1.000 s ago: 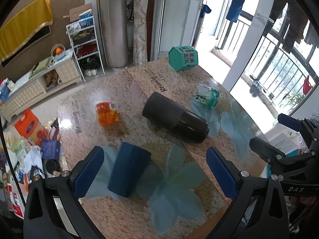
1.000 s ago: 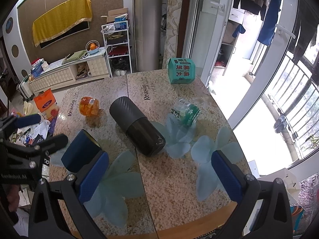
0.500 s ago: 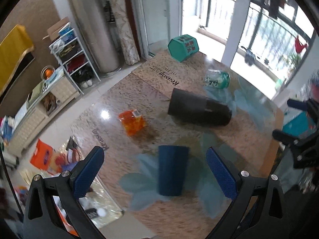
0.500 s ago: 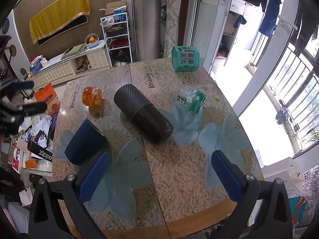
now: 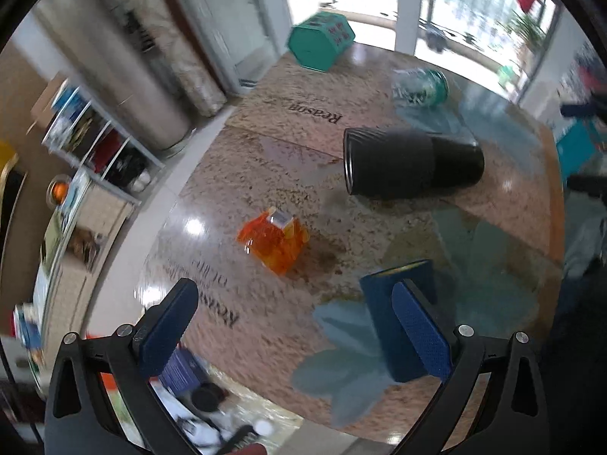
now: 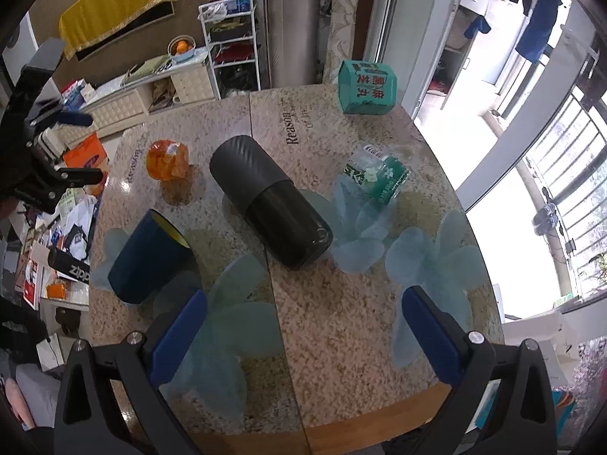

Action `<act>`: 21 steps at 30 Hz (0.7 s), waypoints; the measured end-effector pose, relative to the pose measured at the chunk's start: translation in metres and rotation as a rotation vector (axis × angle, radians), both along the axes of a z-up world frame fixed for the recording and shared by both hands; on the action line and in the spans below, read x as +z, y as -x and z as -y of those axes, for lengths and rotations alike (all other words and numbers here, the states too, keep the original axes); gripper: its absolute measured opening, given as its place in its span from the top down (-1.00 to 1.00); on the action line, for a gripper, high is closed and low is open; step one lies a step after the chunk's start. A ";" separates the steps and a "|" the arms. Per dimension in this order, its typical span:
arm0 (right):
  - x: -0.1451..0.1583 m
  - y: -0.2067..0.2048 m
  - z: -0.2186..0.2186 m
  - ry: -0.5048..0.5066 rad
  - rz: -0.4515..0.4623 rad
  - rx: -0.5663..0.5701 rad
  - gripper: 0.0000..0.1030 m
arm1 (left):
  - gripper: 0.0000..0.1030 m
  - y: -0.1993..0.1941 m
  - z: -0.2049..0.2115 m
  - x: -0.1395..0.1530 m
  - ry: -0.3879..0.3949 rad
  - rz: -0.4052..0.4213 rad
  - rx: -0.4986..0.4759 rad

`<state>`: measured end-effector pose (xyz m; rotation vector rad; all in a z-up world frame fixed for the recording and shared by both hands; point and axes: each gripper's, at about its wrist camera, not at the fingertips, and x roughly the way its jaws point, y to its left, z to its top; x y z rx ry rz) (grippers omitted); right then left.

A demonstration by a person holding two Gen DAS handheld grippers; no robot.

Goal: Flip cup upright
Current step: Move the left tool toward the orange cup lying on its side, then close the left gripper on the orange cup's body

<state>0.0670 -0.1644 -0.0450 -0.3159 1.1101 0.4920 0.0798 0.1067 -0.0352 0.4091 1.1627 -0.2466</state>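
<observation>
A dark blue cup [image 6: 151,258] with a yellow inside lies on its side near the table's left edge. In the left wrist view the cup [image 5: 383,303] lies partly behind my right finger. My left gripper [image 5: 296,326] is open and empty, above the table's left edge; it also shows in the right wrist view [image 6: 57,151] at far left. My right gripper [image 6: 303,330] is open and empty above the table's near edge, apart from the cup.
A large black tumbler [image 6: 269,201] lies on its side mid-table. An orange packet [image 6: 167,159], a green-white bottle [image 6: 379,174] and a green box [image 6: 366,87] lie around it. The granite table [image 6: 341,303] has blue flower prints. Floor clutter lies left.
My left gripper has swung left and around the table's left side, so the cup now lies toward its right finger. The right gripper has hardly moved.
</observation>
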 end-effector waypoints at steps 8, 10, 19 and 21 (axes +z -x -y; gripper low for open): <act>-0.019 -0.023 0.009 0.024 -0.065 -0.024 -1.00 | -1.00 -0.052 -0.003 -0.045 -0.093 -0.153 -0.134; -0.024 -0.027 0.010 0.032 -0.077 -0.025 -1.00 | -1.00 -0.061 -0.004 -0.059 -0.124 -0.183 -0.152; -0.042 -0.041 0.013 0.061 -0.137 -0.044 -1.00 | -1.00 -0.091 -0.002 -0.112 -0.161 -0.313 -0.231; -0.044 -0.044 0.012 0.066 -0.142 -0.046 -1.00 | -1.00 -0.096 -0.003 -0.118 -0.163 -0.324 -0.231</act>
